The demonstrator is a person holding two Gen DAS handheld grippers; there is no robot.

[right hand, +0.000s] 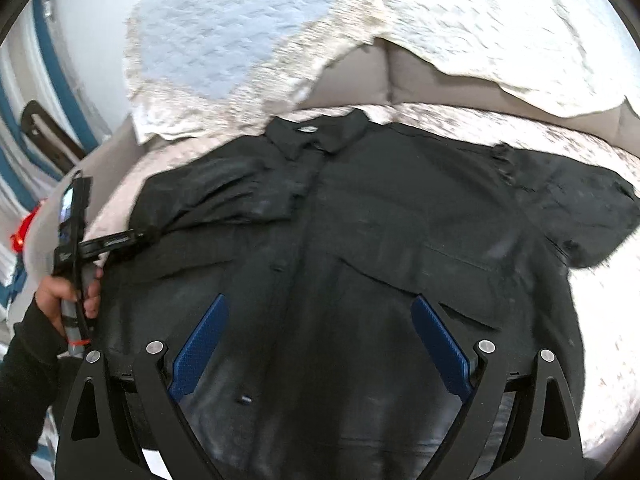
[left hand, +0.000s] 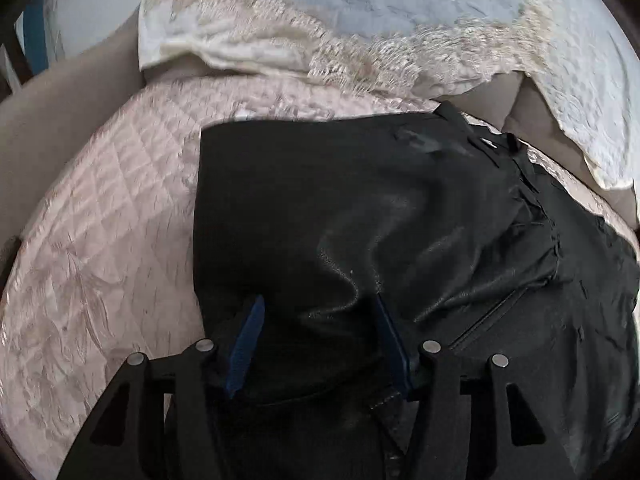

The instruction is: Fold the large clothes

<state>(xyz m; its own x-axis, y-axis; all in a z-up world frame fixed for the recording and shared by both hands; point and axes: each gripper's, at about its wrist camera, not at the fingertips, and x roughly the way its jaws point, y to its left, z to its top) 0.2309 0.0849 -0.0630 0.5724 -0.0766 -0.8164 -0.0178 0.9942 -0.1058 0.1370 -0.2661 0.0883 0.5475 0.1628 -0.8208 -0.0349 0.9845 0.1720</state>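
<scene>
Our left gripper hangs agape over the shirt, clasping nothing; our right gripper, jaws wide and empty, hovers above the shirt's front.

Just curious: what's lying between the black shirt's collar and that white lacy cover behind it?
In the right wrist view, only pink quilted bedspread separates collar and lace cover.

From my end both rigs match: left black plastic two-finger tool and right tool, ribbed blue pads, silver round screws. Operator's hand has a black long sleeve.
</scene>
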